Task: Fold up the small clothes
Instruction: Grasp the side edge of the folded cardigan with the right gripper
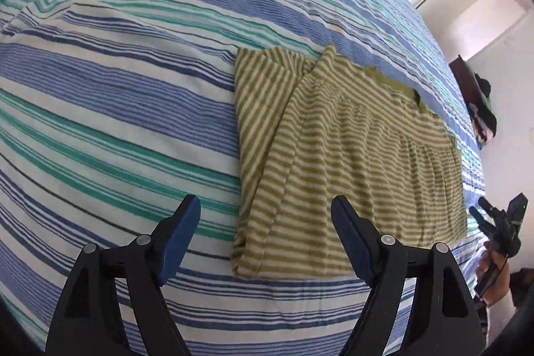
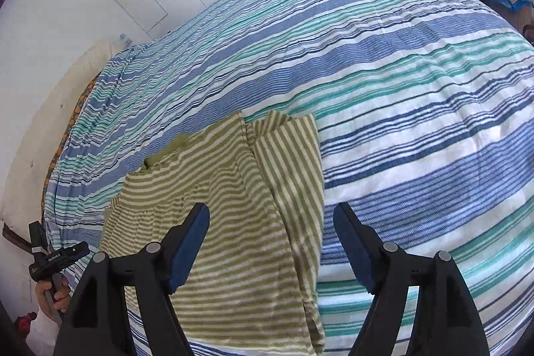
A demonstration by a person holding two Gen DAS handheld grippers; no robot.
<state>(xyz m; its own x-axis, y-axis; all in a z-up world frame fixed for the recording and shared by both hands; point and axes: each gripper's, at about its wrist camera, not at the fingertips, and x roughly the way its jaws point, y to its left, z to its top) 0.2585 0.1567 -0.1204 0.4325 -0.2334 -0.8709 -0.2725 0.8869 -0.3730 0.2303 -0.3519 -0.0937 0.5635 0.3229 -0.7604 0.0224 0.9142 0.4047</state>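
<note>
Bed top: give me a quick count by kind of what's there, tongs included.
Green striped garment: 1
Striped bedspread: 1
Tongs, both open, clear of the cloth: 2 (left, right)
Total: 4

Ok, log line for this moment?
left tongs open | right tongs open | striped top partly folded, flat on bedspread | nothing held

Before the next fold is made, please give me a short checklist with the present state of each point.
1. Left gripper open and free: ok.
2. Right gripper open and free: ok.
3. Green striped garment lies flat on the striped bedspread: ok.
4. One side already folded over along the garment's length: ok.
5. Nothing else lies on the garment: ok.
6. Underside layers smooth: cannot tell.
</note>
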